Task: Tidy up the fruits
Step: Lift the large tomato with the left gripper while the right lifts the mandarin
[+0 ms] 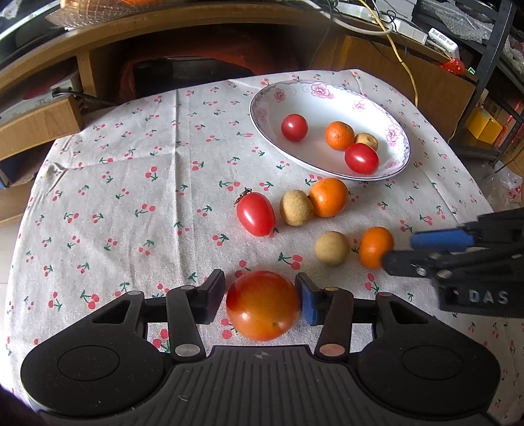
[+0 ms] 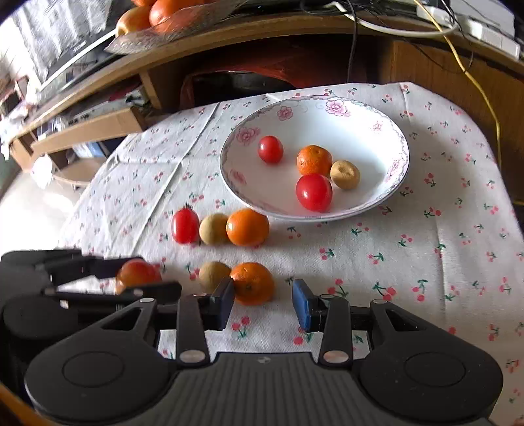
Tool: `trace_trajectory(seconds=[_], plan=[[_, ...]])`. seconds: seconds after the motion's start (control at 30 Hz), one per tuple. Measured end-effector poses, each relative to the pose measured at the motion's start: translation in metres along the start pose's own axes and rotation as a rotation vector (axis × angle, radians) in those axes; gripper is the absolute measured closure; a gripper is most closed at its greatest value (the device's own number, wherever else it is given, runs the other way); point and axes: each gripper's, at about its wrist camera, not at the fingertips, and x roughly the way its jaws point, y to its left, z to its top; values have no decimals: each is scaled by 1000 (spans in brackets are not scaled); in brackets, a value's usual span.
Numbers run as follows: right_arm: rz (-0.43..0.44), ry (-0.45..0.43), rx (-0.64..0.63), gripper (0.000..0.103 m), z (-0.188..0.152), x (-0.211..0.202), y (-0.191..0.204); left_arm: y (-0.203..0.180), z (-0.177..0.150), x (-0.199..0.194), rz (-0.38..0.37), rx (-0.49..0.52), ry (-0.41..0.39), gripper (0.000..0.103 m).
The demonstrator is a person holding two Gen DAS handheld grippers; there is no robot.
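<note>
A large red-orange tomato (image 1: 263,304) sits between the fingers of my left gripper (image 1: 260,300); the jaws stand close on both sides of it, and contact is unclear. My right gripper (image 2: 263,303) is open, its left finger (image 2: 222,303) beside a small orange (image 2: 253,283) with a tan longan (image 2: 213,274) next to it. Another row holds a cherry tomato (image 1: 255,213), a longan (image 1: 295,207) and an orange (image 1: 328,197). The floral plate (image 1: 278,98) holds two cherry tomatoes, an orange and a longan.
The cherry-print tablecloth (image 1: 131,196) covers the table. A wooden desk (image 1: 98,49) with cables stands behind. A glass dish of fruit (image 2: 170,19) sits on the desk. My right gripper shows at the right in the left wrist view (image 1: 402,252).
</note>
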Motion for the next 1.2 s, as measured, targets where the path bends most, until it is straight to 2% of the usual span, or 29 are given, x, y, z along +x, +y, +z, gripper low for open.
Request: trace_trajectory(seconds=[0.2, 0.37, 0.6, 0.8, 0.93, 1.1, 1.2], plan=[[-60, 37, -20, 66, -9, -11, -7, -1, -1, 0, -3, 29, 0, 41], [-24, 38, -39, 66, -10, -10, -5, -5, -2, 2, -1, 58, 1, 38], [10, 17, -93, 66, -5, -4, 7, -3, -3, 1, -11, 58, 0, 38], [11, -35, -139, 66, 1, 5, 14, -3, -4, 0, -10, 57, -4, 40], [22, -6, -129, 66, 1, 15, 11, -3, -4, -1, -9, 52, -8, 41], [11, -18, -153, 67, -1, 17, 15, -2, -4, -4, 2, 43, -8, 52], [2, -11, -172, 70, -2, 17, 18, -3, -6, -5, 6, 46, -4, 52]])
